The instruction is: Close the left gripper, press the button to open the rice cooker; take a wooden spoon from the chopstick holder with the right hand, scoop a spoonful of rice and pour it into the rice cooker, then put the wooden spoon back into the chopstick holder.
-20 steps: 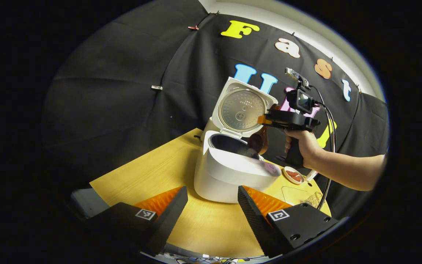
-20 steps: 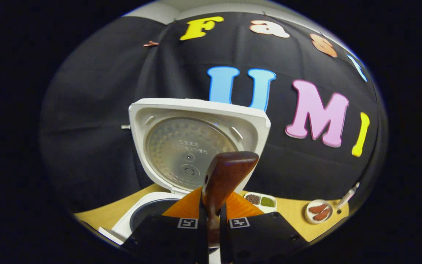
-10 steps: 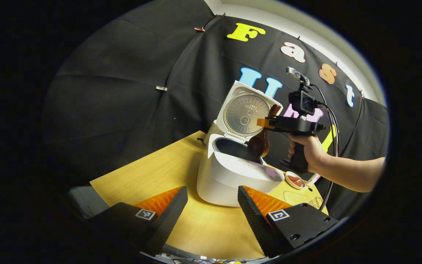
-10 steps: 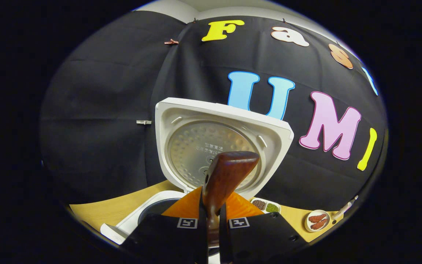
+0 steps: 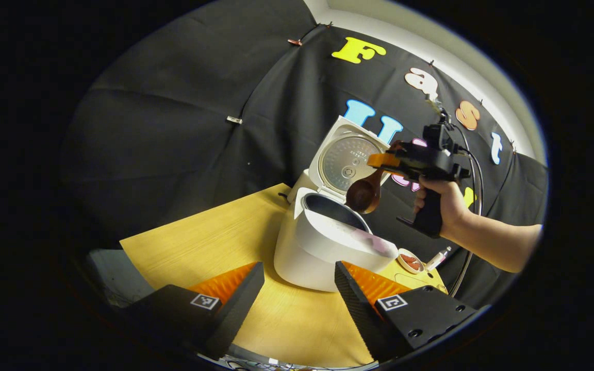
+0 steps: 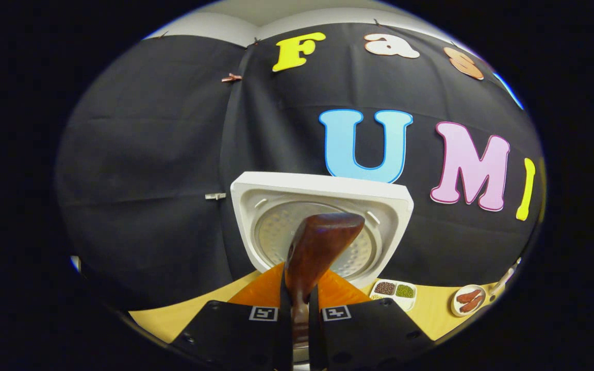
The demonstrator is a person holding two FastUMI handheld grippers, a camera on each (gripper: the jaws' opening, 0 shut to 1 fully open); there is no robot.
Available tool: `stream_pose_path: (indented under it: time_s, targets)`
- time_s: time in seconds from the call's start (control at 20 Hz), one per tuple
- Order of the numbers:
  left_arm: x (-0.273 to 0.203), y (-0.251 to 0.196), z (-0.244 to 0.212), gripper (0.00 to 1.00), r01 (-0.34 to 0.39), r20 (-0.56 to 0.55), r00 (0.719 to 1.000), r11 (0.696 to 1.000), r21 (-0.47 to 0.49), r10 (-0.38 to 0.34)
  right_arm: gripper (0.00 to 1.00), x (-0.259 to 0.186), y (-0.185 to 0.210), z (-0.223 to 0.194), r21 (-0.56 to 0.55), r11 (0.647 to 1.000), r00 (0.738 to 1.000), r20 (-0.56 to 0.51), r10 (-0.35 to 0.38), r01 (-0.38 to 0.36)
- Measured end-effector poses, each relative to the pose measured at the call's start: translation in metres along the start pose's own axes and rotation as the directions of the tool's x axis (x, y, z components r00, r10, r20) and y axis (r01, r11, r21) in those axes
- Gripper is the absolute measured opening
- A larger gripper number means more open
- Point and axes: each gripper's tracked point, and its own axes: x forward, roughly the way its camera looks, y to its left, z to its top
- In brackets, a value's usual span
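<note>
The white rice cooker (image 5: 323, 242) stands on the yellow table (image 5: 214, 242) with its lid (image 5: 348, 159) raised and the dark inner pot (image 5: 334, 210) showing. In the left gripper view a hand holds my right gripper (image 5: 384, 161) above the pot's right side, shut on a brown wooden spoon (image 5: 364, 193) whose bowl hangs just over the rim. In the right gripper view the spoon's handle (image 6: 317, 247) sticks up between the shut fingers, before the lid (image 6: 323, 226). My left gripper (image 5: 297, 288) stands open low in front of the cooker, nothing between its fingers.
A small plate with reddish pieces (image 5: 411, 262) and a pen-like object (image 5: 439, 256) lie right of the cooker. In the right gripper view a white dish of grains (image 6: 394, 291) and that plate (image 6: 468, 299) sit on the table behind. A wire holder is not clearly seen.
My right gripper has lifted the spoon up out of the cooker's pot; its bowl now hangs above the rim. The left gripper has drawn back slightly and stays open.
</note>
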Motion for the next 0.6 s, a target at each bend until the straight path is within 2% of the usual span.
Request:
stream_pose_path:
  time_s: [0.25, 0.5, 0.6]
  targets:
    - [-0.009, -0.017, 0.008, 0.96, 0.021, 0.01, 1.0, 0.999, 0.045, -0.021, 0.16, -0.032, -0.035, 0.029, 0.147, 0.988, 0.999, 0.02, -0.039, 0.035]
    - [-0.007, -0.054, 0.019, 0.95, 0.049, 0.019, 0.998, 0.988, 0.144, -0.052, 0.16, -0.078, -0.105, 0.039, 0.225, 0.967, 0.992, 0.014, -0.123, 0.117]
    - [-0.003, -0.063, 0.027, 0.95, 0.027, 0.035, 0.999, 0.982, 0.188, -0.034, 0.16, -0.1, -0.136, 0.04, 0.236, 0.96, 0.988, 0.002, -0.156, 0.151]
